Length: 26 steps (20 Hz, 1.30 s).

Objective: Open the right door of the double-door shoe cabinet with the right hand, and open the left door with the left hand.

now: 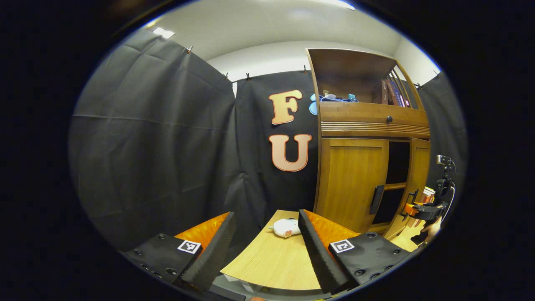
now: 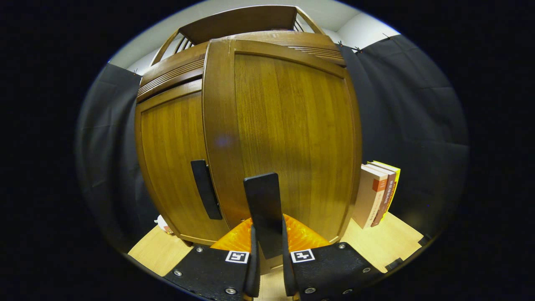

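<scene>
Clamping the right door's handle (image 2: 266, 213), the right gripper (image 2: 267, 267) had its fingers narrowed on it, the right door (image 2: 288, 138) partly swung out. Step 1 looked underway. Next, the left gripper (image 1: 263, 242), fingers wide, needed the left door's handle (image 1: 376, 199) on the shut left door (image 1: 353, 179).

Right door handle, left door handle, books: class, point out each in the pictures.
right door handle (image 2: 267, 213): right gripper view, middle of the bar.
left door handle (image 2: 206, 189): right gripper view, mid-bar.
books (image 2: 373, 196): right gripper view, front cover.
</scene>
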Available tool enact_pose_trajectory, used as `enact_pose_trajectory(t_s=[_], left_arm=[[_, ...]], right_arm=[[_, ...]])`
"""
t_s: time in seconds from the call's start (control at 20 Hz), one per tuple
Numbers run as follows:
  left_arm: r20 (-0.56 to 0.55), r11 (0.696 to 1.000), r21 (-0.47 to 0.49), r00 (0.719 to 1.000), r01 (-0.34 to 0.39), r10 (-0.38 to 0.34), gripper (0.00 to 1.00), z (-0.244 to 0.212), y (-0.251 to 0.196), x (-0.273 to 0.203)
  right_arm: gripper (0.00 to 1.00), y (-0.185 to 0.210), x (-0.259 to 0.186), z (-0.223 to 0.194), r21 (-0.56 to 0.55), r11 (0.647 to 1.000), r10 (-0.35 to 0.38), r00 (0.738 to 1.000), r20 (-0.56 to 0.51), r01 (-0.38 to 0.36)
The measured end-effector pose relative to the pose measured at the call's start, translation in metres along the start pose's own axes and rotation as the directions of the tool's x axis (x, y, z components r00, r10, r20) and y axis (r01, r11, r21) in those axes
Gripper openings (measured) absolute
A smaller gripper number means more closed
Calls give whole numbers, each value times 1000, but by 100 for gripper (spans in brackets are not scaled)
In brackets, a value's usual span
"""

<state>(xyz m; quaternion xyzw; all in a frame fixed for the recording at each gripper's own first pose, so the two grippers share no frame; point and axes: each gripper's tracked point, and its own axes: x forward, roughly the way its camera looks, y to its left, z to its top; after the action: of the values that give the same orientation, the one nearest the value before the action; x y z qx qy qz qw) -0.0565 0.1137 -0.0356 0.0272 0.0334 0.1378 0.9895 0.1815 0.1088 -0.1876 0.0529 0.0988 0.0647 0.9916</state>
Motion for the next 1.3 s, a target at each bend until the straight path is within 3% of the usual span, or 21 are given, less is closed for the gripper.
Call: enact_pose_trajectory(t_s=[0.35, 0.4, 0.7, 0.9, 0.95, 1.15, 1.2, 1.3], left_arm=[[13, 998, 6, 998, 68, -68, 93, 3, -29, -6], [16, 997, 11, 997, 78, -78, 100, 4, -33, -6], [29, 989, 13, 988, 150, -151, 97, 9, -76, -5], [25, 980, 20, 980, 199, -200, 94, 10, -111, -4], [25, 977, 21, 977, 211, -211, 94, 9, -121, -4], [13, 970, 11, 970, 243, -243, 93, 8, -157, -3], [11, 968, 9, 968, 249, -249, 93, 8, -167, -3], [11, 966, 13, 966, 259, -259, 93, 9, -186, -2]], right_arm=[[16, -52, -55, -2, -34, 994, -107, 994, -4, 107], [14, -58, -59, -2, -30, 993, -112, 994, -6, 112], [6, -93, -81, -1, -23, 985, -174, 985, -10, 174], [5, -116, -89, 0, -18, 980, -197, 980, -19, 197], [0, -123, -91, 2, -17, 980, -198, 980, -14, 198], [5, -145, -96, 4, -4, 984, -178, 984, -27, 178], [0, -149, -98, 4, -4, 985, -171, 985, -30, 171], [0, -155, -99, 5, -9, 988, -153, 988, -36, 153]])
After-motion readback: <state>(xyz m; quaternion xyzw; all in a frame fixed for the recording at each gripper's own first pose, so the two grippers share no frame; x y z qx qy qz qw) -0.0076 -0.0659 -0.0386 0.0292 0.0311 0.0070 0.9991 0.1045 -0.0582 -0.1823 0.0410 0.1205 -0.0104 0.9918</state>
